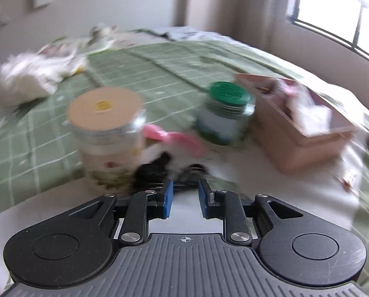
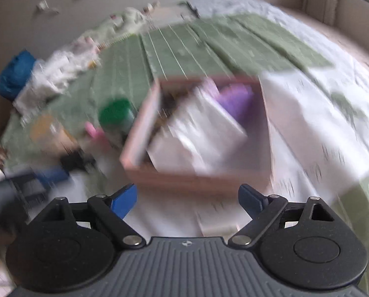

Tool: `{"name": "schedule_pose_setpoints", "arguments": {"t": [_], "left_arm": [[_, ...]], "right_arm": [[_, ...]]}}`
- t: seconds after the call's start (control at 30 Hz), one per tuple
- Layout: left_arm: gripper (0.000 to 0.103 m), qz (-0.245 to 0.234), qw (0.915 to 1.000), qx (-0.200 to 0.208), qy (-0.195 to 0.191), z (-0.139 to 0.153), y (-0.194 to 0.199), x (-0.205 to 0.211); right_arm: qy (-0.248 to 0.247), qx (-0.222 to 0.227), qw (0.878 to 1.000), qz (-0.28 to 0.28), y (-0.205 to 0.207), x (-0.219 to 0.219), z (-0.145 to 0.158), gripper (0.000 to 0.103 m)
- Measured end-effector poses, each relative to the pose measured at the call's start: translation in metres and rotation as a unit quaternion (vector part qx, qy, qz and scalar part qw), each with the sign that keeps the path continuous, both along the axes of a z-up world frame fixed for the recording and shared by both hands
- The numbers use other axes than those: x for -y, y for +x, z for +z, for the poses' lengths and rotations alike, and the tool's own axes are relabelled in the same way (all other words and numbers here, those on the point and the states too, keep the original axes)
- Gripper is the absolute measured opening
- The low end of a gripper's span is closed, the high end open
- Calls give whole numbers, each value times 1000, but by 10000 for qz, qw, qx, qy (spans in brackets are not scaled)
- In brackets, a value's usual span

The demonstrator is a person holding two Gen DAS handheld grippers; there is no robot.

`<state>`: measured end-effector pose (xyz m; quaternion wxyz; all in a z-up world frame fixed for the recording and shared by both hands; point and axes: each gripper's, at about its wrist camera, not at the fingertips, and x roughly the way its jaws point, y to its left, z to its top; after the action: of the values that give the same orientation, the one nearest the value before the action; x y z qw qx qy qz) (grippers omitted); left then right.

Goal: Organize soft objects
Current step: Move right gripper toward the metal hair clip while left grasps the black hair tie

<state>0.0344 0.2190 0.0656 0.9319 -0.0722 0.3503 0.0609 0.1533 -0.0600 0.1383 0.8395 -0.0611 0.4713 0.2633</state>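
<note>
Both grippers over a bed w/ a wooden box of soft stuff, pics v. blurry.

Left gripper (image 1: 184, 199): blue pads are held part-way apart w/ nothing seen between them, so released; a black item (image 1: 151, 173) is seen just ahead of the tips, can't tell what it is. Right gripper (image 2: 187, 201): jaws spread wide, nothing gripped, pointed at the box (image 2: 196, 133). White cloth (image 2: 196, 136) and something purple (image 2: 236, 100) are tucked inside the box. A pink soft item (image 1: 177, 138) is laid on the bed between a tan-lid jar (image 1: 107, 133) and a green-lid jar (image 1: 225, 113), the latter just beside the box.
</note>
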Motion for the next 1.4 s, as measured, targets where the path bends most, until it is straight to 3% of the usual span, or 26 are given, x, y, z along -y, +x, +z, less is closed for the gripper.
{"name": "schedule_pose_setpoints", "arguments": {"t": [0.17, 0.27, 0.33, 0.37, 0.43, 0.5, 0.57, 0.63, 0.73, 0.8, 0.83, 1.03, 1.1, 1.17, 1.23, 1.4], "left_arm": [[25, 260, 9997, -8, -42, -1, 7, -15], [23, 629, 9980, -80, 8, -6, 9, -24], [26, 625, 9975, -201, -268, -11, 13, -30], [29, 533, 9972, -253, -452, -13, 14, -31], [31, -87, 9940, -379, -1019, -17, 18, -25], [31, -876, 9843, -462, -1464, -18, 20, -9], [31, -1393, 9824, -385, -1186, -11, 17, 13], [32, -1486, 9872, -171, -548, 0, 12, 27], [31, -856, 9929, 151, 808, 15, 9, 33], [31, -478, 9869, 70, 1540, 16, 14, 32], [31, -405, 9853, -26, 1659, 14, 18, 30], [33, -272, 9790, -539, 1945, -4, 46, 28], [40, -172, 9861, -669, 1510, -6, 50, 22], [40, -548, 9950, -473, 694, 4, 38, 14], [40, -996, 9944, -343, 48, 16, 25, 10], [37, -926, 9900, -226, 1037, 15, 14, 17]], "right_arm": [[-635, -118, 9979, 29, -10, 22, -46, 89], [-697, -292, 9971, -86, -8, 29, -62, 89], [-671, -398, 9968, -148, -7, 31, -69, 89], [-653, -453, 9967, -158, -7, 31, -72, 89], [-676, -494, 9964, -120, -9, 29, -76, 89], [-782, -471, 9958, -34, -12, 25, -79, 89], [-913, -367, 9951, 90, -17, 21, -81, 89], [-1071, -187, 9938, 225, -24, 16, -80, 89], [-1214, -21, 9920, 333, -30, 12, -79, 89], [-1244, 7, 9916, 359, -31, 11, -79, 89], [-1236, 5, 9917, 358, -32, 11, -80, 89], [-1237, 19, 9918, 323, -32, 11, -79, 89], [-1254, 26, 9916, 326, -32, 12, -79, 89], [-1257, 21, 9916, 321, -32, 12, -79, 89], [-1221, 24, 9920, 321, -31, 13, -79, 89], [-1152, -44, 9928, 313, -30, 13, -84, 89]]}}
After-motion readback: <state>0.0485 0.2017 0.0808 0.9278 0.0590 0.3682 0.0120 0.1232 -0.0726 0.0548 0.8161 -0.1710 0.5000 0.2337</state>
